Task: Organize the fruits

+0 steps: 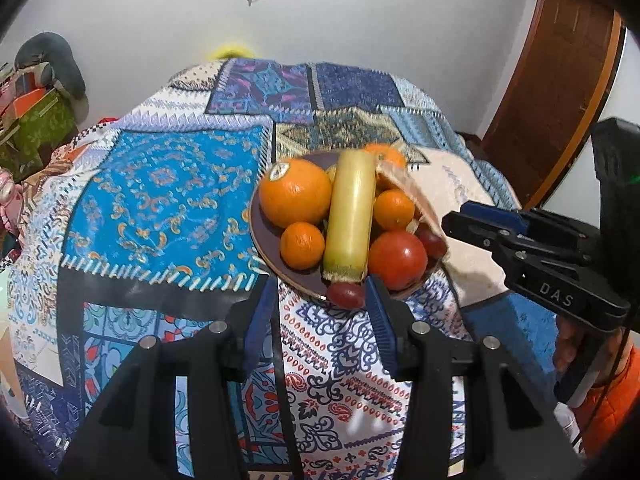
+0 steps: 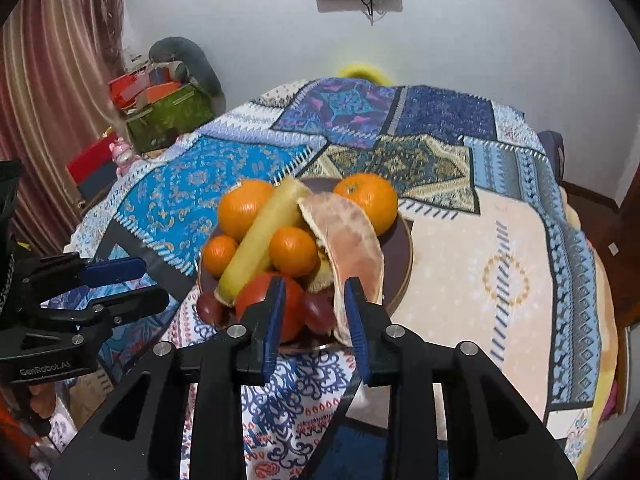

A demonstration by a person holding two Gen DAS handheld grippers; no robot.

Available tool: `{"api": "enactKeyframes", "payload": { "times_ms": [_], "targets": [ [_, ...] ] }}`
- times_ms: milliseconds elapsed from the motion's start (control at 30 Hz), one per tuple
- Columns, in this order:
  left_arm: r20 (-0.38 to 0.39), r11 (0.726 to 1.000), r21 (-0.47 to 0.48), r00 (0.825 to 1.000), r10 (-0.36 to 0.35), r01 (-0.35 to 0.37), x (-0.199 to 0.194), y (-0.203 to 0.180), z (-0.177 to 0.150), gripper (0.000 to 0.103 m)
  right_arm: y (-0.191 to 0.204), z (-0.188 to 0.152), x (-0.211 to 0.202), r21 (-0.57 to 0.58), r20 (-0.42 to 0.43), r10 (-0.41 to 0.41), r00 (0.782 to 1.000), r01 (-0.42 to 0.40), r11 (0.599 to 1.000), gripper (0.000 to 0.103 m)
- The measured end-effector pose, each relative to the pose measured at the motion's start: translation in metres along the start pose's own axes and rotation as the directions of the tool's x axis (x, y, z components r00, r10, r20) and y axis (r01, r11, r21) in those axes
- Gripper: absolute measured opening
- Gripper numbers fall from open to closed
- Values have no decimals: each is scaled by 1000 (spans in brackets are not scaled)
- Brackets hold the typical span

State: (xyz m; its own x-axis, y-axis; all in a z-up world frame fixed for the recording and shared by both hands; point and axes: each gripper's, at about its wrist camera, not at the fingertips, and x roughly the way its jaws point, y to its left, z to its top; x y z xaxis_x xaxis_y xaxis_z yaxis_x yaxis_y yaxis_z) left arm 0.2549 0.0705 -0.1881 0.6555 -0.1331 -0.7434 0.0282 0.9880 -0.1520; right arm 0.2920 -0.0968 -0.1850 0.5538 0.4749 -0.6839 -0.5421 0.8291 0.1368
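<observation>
A dark round plate (image 1: pixel 266 246) (image 2: pixel 402 252) on the patchwork cloth holds several oranges (image 1: pixel 295 192) (image 2: pixel 245 208), a pale yellow cylinder of fruit (image 1: pixel 350 210) (image 2: pixel 262 236), a red tomato (image 1: pixel 397 259) (image 2: pixel 294 300), red grapes (image 1: pixel 346 294) (image 2: pixel 319 312) and a pale pomelo wedge (image 2: pixel 350 240) (image 1: pixel 404 190). My left gripper (image 1: pixel 320 320) is open and empty, just before the plate's near rim. My right gripper (image 2: pixel 314 320) is open at the plate's near rim. Its right finger touches the wedge's lower end. It shows at the right in the left wrist view (image 1: pixel 472 220).
The patchwork cloth (image 1: pixel 168 184) (image 2: pixel 500 272) covers the whole table. Boxes and a green bag (image 2: pixel 168 116) stand past the far left edge, by a curtain. A wooden door (image 1: pixel 552 92) is at the right. A white wall is behind.
</observation>
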Motion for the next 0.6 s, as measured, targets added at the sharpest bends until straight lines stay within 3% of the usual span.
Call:
{"api": "enactKeyframes", "payload": {
  "times_ms": [200,333,533,600],
  "targets": [
    [110,1000,6,994,9,-10,-45,-10,15,47,1,11,-40,5,77,-4,997,3,1000,28],
    [213,1000,20,977,18,-23,-90,-25,23,47,8,19,-85,0,165,-24,986,24,1000,28],
    [374,998,45,927,18,-38,-169,-46,25,47,27,24,-166,-3,326,-36,945,39,999,28],
    [422,998,51,907,16,-41,-194,-53,23,52,36,23,-193,-7,379,-33,925,39,999,28]
  ]
}}
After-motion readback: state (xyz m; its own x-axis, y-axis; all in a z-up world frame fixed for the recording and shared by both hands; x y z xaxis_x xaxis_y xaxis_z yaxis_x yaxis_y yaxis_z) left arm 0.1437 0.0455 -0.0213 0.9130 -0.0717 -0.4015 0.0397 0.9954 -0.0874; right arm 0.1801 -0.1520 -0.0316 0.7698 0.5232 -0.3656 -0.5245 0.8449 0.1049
